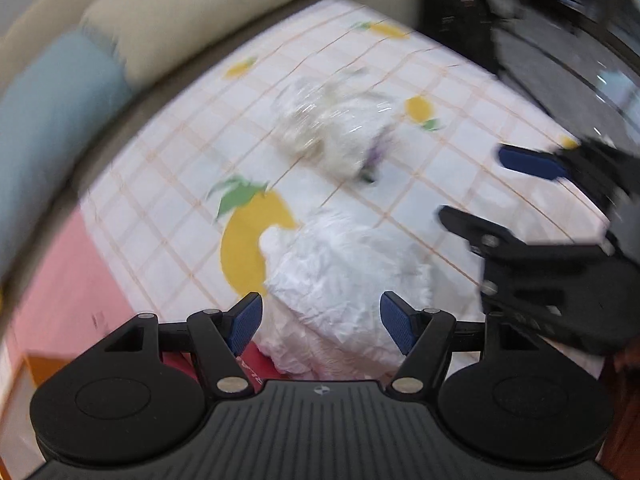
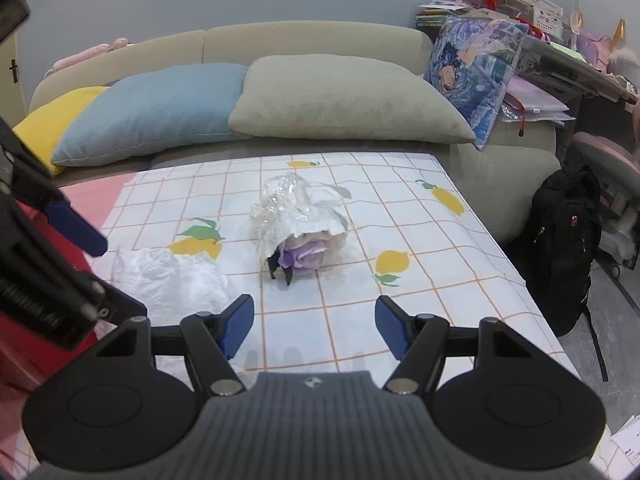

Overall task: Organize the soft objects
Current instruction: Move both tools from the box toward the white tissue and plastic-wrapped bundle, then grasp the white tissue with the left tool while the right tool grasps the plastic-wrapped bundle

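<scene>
A crumpled white plastic bag [image 1: 344, 280] lies on the lemon-print cloth [image 1: 168, 208], and the right wrist view shows the bag [image 2: 168, 276] at the left. My left gripper [image 1: 322, 322] hangs just above it, jaws wide, the bag showing between the blue pads without touching them. Farther off lies a wrapped bouquet [image 1: 336, 128] with a purple flower; its clear film and flower head [image 2: 300, 224] face my right gripper [image 2: 315, 326], which stands open over bare cloth. The right gripper [image 1: 500, 192] also shows at the right edge of the left wrist view.
Behind the cloth-covered table [image 2: 460, 280] stands a beige sofa [image 2: 312, 36] with yellow, blue [image 2: 156, 108], beige [image 2: 344, 96] and printed [image 2: 476, 76] cushions. A black backpack [image 2: 564, 248] leans at the right. Something red [image 2: 28, 344] lies at the table's left.
</scene>
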The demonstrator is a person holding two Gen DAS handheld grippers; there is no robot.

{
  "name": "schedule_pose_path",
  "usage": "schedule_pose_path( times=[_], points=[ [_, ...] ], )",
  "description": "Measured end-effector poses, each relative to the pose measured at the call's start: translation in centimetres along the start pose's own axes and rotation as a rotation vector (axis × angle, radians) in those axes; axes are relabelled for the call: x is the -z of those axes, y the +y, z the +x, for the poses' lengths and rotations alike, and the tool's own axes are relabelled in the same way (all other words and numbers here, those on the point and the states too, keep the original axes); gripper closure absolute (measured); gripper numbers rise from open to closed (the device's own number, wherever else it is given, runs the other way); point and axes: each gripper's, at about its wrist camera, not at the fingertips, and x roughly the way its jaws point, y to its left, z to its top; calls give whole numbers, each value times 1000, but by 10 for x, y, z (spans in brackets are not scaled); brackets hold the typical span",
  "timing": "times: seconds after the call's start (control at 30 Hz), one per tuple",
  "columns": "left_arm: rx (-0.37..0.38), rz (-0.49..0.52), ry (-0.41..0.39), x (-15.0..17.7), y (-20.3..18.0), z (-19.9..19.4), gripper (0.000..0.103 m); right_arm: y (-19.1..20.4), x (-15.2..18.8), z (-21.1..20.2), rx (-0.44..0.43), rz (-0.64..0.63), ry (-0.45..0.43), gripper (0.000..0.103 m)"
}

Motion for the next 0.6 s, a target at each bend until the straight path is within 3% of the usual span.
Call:
schedule_pose_path(
  times=[0.1,0.2,0.27,0.47,0.6],
  points=[
    [-1,-53,42,-13,1,7,16,-2,-1,5,9,-1,-4,37],
    [-7,-66,78,-24,2,15,18,-2,-4,9,19,-21,-11,41],
    [5,-86,110,-29,4,23,23,-2,-5,14,31,-52,-18,42],
    [-17,-96,184,-35,4,41,24,-5,-10,37,9,-166,-27,42],
    [13,-79,218,-34,1,47,22,-24,-18,43,-33,-124,-30,41]
  ],
)
